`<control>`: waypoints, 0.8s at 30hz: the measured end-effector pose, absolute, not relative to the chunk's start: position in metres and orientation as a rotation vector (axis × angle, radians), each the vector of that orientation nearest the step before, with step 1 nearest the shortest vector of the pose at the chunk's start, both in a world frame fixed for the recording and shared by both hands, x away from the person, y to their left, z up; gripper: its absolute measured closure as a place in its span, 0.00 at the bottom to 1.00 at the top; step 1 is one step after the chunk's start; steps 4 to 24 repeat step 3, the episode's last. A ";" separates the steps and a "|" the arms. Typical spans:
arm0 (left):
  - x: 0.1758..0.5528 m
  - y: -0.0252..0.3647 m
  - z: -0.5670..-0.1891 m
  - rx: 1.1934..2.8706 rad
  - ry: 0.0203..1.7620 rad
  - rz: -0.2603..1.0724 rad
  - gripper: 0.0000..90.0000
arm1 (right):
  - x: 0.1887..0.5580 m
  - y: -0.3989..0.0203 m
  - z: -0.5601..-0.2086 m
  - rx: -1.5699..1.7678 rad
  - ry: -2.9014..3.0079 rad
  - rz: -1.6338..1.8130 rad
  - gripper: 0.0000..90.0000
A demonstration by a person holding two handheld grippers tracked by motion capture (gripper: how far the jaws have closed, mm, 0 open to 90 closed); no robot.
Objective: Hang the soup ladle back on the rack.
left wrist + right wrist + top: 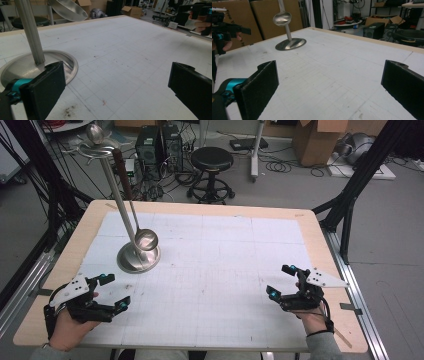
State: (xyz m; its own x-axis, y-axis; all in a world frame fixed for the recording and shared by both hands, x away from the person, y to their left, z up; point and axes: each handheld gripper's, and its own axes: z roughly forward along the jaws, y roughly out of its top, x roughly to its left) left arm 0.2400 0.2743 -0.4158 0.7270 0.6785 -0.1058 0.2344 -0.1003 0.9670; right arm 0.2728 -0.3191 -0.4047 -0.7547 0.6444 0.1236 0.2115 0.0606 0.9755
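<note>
Fingers: both grippers stand with jaws spread wide and nothing between them; the left gripper (109,292) rests at the near left of the table (310,227), the right gripper (281,281) at the near right.
Task thing: a steel ladle (145,239) hangs from a tall stand (138,258) at the left of the white mat (225,270), its bowl low, just above the stand's round base.
Nearest hand: the left gripper, near the base; the right is well apart.
Step in hand: likely the start, neither gripper yet reaching for the ladle.
Next move: probably the left gripper rising to the ladle's thin handle, closing on it, then lifting it clear of the hook.
Hard to tell: the hook at the stand's top is small and blurred; how the handle hangs there cannot be made out.
</note>
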 end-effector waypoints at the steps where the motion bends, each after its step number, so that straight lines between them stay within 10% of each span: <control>1: 0.240 0.275 -0.416 1.670 0.740 0.438 0.02 | 0.273 -0.320 -0.405 0.854 2.000 1.744 0.00; 24: 0.240 0.275 -0.416 1.668 0.744 0.442 0.02 | 0.272 -0.319 -0.405 0.853 1.997 1.748 0.00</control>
